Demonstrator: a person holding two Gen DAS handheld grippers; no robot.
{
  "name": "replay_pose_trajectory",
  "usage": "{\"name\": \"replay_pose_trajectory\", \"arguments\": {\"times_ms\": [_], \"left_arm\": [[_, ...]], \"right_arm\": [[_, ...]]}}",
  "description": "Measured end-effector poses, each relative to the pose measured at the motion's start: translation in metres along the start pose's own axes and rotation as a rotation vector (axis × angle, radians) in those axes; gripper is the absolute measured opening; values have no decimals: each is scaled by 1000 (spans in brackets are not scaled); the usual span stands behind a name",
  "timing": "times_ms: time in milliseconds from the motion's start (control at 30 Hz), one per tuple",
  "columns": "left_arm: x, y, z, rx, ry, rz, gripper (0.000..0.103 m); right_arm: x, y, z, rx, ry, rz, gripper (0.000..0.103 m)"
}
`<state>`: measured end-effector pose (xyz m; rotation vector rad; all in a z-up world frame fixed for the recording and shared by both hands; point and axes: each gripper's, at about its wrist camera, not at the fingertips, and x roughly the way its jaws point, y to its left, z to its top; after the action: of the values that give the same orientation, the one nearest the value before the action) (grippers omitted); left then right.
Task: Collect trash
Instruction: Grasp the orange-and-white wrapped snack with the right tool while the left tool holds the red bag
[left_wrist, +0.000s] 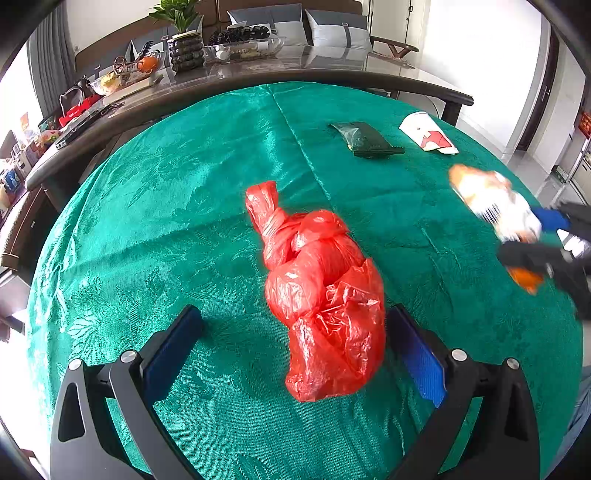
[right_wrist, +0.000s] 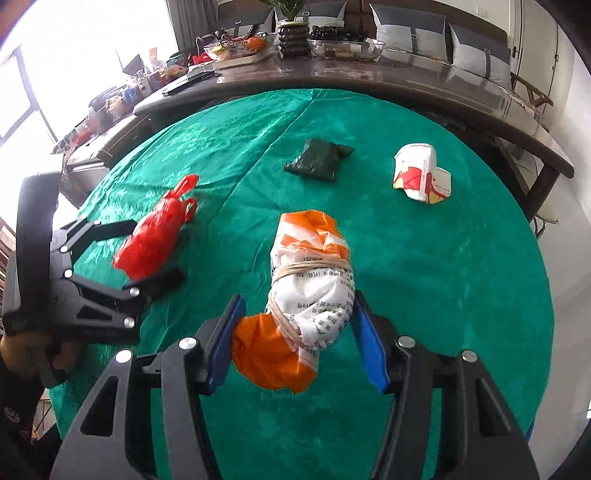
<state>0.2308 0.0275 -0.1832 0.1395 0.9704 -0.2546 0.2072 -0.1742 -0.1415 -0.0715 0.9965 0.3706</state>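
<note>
A knotted red plastic bag (left_wrist: 321, 291) lies on the green tablecloth (left_wrist: 166, 206) between the open fingers of my left gripper (left_wrist: 295, 325); it touches the right pad. It also shows in the right wrist view (right_wrist: 151, 240). An orange and white bag bundle (right_wrist: 306, 295) tied with a rubber band sits between the fingers of my right gripper (right_wrist: 297, 306), which looks open around it; from the left wrist view (left_wrist: 495, 206) the bundle is blurred and seems lifted. A dark green packet (left_wrist: 365, 140) and a white and red paper cup (left_wrist: 430, 134) lie farther back.
A dark long table (left_wrist: 258, 79) stands behind the round one, crowded with a potted plant (left_wrist: 183, 33), glass bowls and boxes. Cushioned seats stand beyond it. The person's hand holds the left gripper (right_wrist: 74, 266) at the left of the right wrist view.
</note>
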Motion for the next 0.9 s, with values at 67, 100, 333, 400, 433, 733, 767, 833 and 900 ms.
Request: {"name": "replay_pose_trajectory", "arguments": {"times_ms": [67, 100, 333, 400, 433, 733, 767, 833, 900], "left_arm": [[0, 0, 0, 1, 0, -1, 99], [0, 0, 0, 0, 0, -2, 99], [-12, 15, -17, -4, 2, 7, 99], [-18, 24, -27, -15, 1, 19, 99], [-21, 27, -30, -22, 1, 19, 99], [-23, 30, -35, -26, 0, 23, 99], [-23, 30, -35, -26, 0, 23, 99], [-23, 30, -35, -26, 0, 23, 99], [-23, 30, -35, -26, 0, 23, 99]], "right_arm": [[10, 1, -6, 28, -6, -7, 65], [14, 0, -7, 45, -7, -4, 67], [15, 1, -20, 53, -57, -15, 83], [17, 5, -19, 37, -50, -21, 87], [19, 7, -19, 25, -44, -28, 89], [22, 12, -18, 3, -33, -52, 91], [22, 12, -18, 2, -33, -52, 91], [22, 12, -18, 3, -33, -52, 91], [22, 12, -18, 2, -33, -52, 91]]}}
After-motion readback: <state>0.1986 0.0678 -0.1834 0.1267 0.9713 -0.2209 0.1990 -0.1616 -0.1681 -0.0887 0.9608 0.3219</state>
